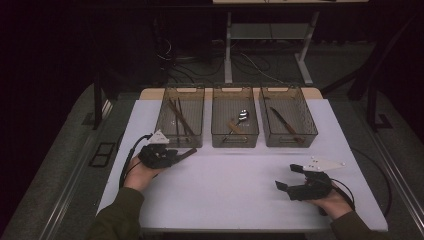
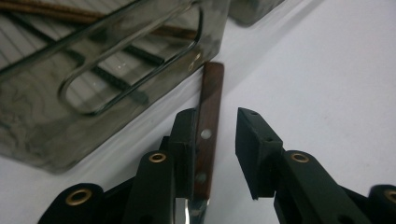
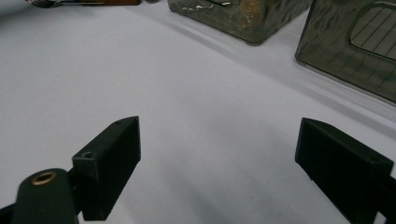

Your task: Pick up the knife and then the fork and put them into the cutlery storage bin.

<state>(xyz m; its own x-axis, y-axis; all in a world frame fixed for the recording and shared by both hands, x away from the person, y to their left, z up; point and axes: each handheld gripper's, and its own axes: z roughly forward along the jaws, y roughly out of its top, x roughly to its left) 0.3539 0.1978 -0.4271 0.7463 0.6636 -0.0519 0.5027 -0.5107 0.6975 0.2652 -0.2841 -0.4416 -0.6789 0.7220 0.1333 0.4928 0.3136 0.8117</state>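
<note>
Left gripper view: wooden-handled knife is lying between the jaws of the left tool, handle touching the left-hand jaw, a gap showing to the other jaw; not clamped. Handle tip is lying just beside the left bin, on the white counter. High view: left tool is sitting in front of the left bin, which is holding dark sticks. Middle bin is holding a spoon. Right bin is holding a knife-like utensil. Right tool is sitting well apart, jaws wide, nothing between them.
</note>
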